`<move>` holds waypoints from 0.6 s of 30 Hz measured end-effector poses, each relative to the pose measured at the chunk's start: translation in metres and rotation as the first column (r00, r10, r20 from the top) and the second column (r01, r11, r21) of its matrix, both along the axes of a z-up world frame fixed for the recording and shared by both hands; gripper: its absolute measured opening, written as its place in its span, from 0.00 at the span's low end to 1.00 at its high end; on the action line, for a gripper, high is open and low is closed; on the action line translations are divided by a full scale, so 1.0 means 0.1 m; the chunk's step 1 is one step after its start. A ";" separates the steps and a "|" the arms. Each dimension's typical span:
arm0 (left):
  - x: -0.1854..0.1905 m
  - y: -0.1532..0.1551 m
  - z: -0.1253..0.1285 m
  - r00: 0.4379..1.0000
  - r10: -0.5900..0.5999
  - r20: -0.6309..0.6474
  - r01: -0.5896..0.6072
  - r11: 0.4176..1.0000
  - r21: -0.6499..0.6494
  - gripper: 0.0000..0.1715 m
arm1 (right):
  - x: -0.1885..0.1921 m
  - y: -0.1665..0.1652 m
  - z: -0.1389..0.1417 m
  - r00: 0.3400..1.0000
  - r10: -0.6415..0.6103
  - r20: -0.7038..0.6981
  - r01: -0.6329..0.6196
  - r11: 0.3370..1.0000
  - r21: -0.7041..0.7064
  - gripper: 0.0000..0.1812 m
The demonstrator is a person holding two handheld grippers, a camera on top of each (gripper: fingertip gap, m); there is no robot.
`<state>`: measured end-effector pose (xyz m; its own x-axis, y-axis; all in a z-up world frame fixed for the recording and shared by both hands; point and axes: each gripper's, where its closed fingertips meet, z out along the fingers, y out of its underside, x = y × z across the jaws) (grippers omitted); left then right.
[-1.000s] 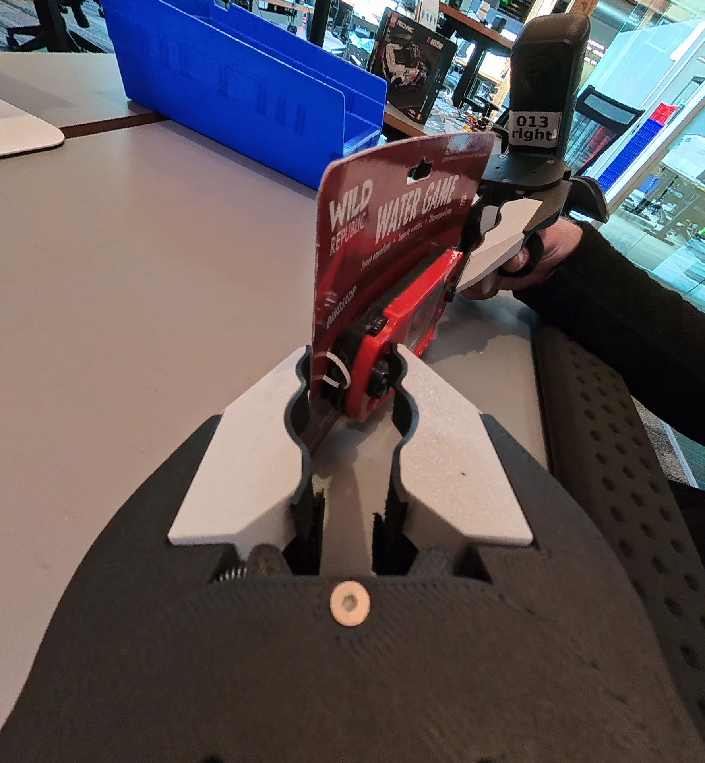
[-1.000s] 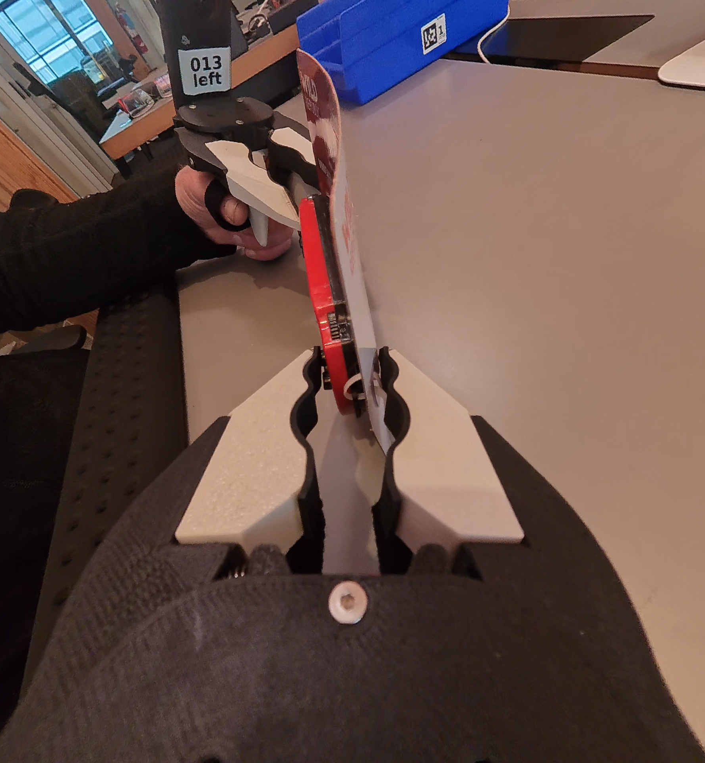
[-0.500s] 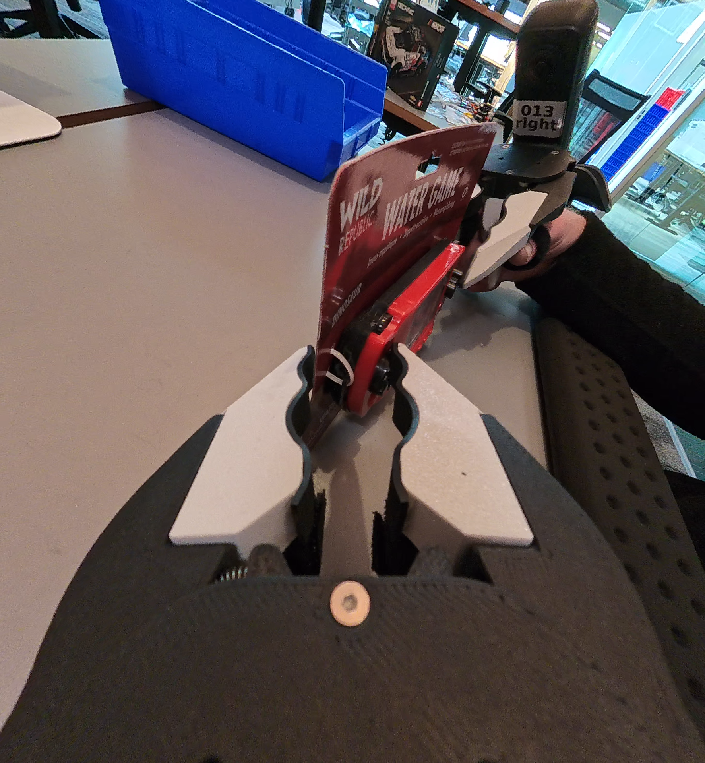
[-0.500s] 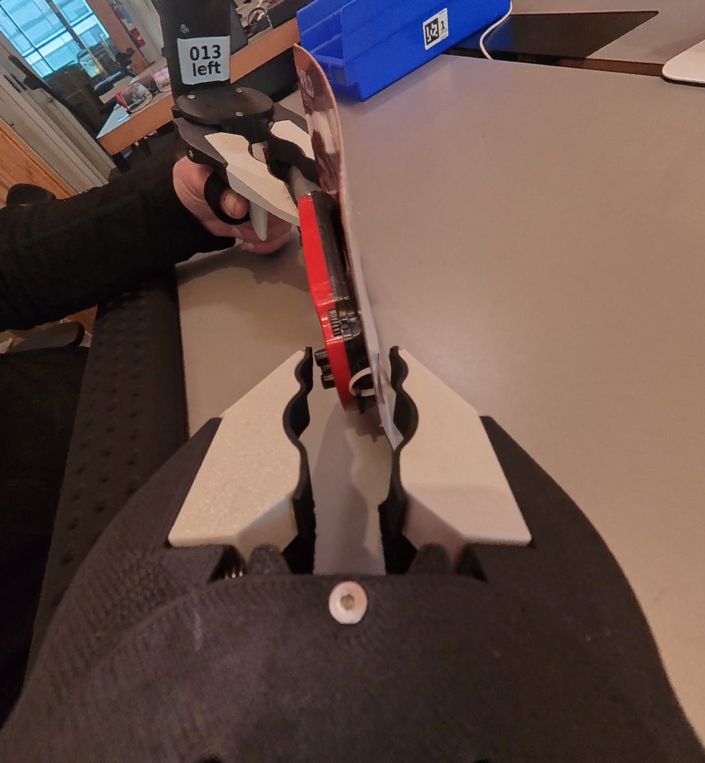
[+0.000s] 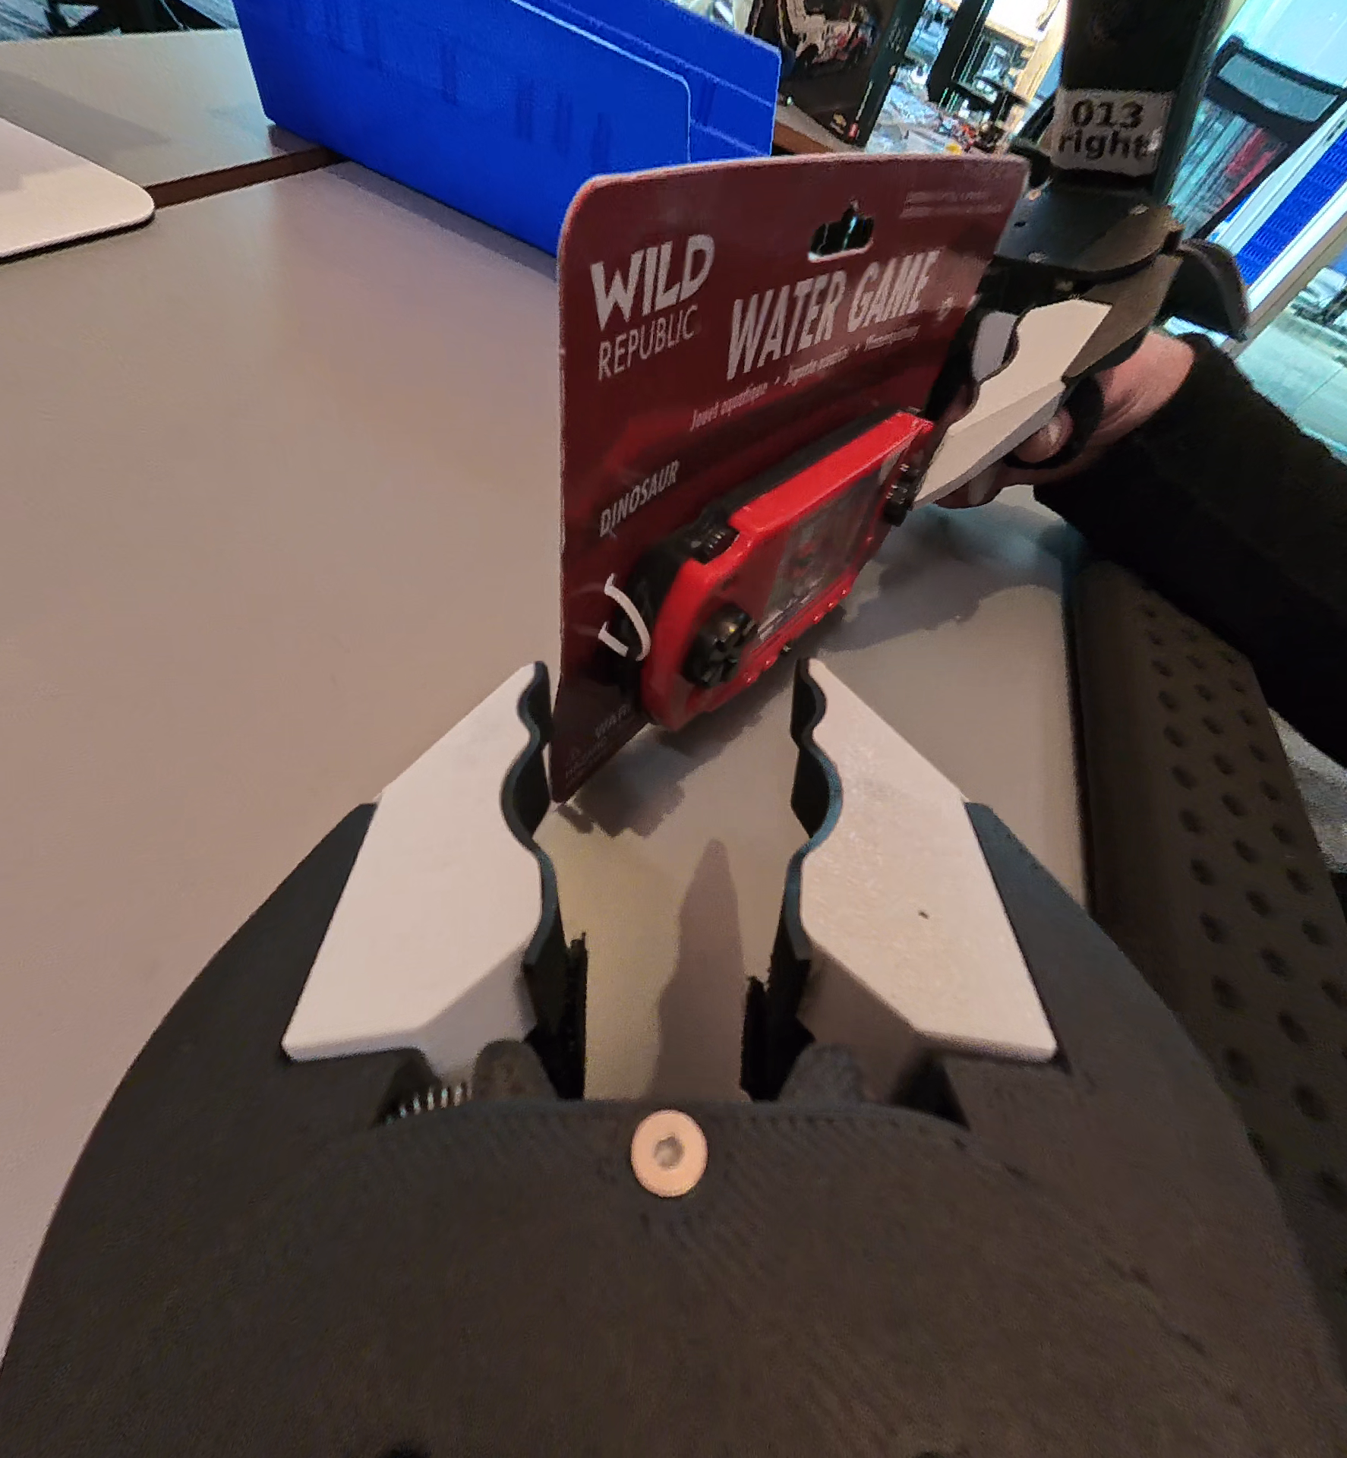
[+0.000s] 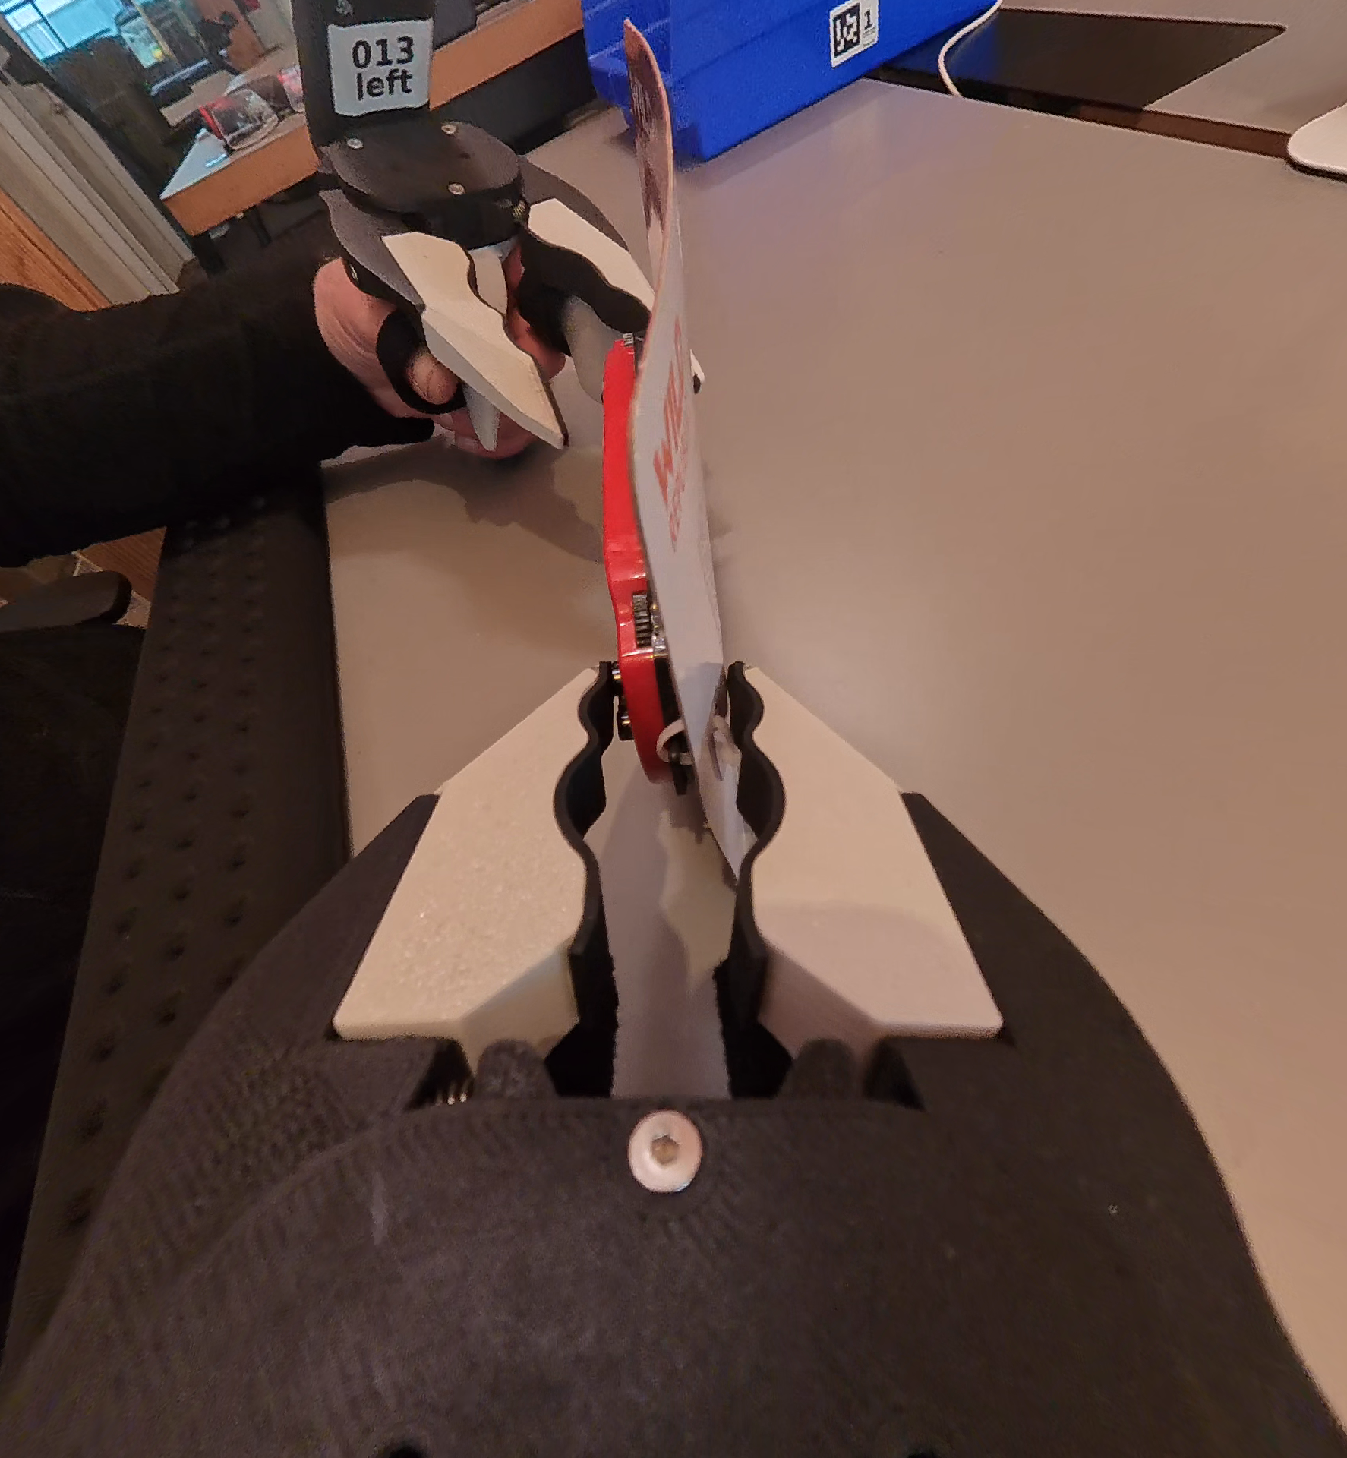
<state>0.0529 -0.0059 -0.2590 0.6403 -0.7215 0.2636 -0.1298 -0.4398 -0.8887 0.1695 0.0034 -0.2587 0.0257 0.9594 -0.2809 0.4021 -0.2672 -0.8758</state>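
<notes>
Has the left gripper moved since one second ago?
Yes. Left gripper opened: its fingers spread outward from the toy card, measured against the blue bin.

carded toy [image 5: 773, 442] standing upright on counter [image 5: 260, 552] | its ends lying between both jaws | bin [image 5: 497, 102] sitting behind

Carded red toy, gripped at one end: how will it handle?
Probably lopsided: the red game is tied to one face of the backing card. The thin card bows in the right wrist view, so expect flex and sway. Held on edge by the right gripper alone, left gripper open, it likely tips if released.
</notes>
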 end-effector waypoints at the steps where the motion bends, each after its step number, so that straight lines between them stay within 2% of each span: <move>1: 0.02 0.02 -0.02 1.000 -0.002 -0.014 0.002 1.000 -0.001 0.34 | 0.00 0.00 0.00 1.000 -0.002 -0.001 0.002 1.000 -0.002 0.15; 2: 0.03 0.06 -0.03 1.000 0.006 -0.026 -0.006 1.000 0.006 0.34 | -0.01 0.02 0.00 1.000 -0.008 -0.003 0.008 1.000 -0.004 0.15; 6: -0.02 0.14 -0.07 0.999 0.037 -0.036 -0.037 0.999 0.008 0.24 | -0.01 0.11 -0.01 0.998 -0.060 0.004 0.060 0.998 0.008 0.18; 10: -0.02 0.15 -0.08 0.998 0.041 -0.053 -0.040 0.999 0.013 0.22 | 0.02 0.15 -0.03 0.996 -0.089 0.017 0.089 0.996 0.008 0.21; 18: -0.01 0.16 -0.08 0.998 0.043 -0.047 -0.043 0.999 0.008 0.22 | 0.04 0.16 -0.03 0.995 -0.100 0.014 0.100 0.995 -0.005 0.19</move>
<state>0.0521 0.0102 -0.2671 0.6822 -0.6950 0.2270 -0.1529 -0.4393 -0.8852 0.1734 0.0194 -0.2612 0.1255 0.9502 -0.2853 0.3852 -0.3117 -0.8686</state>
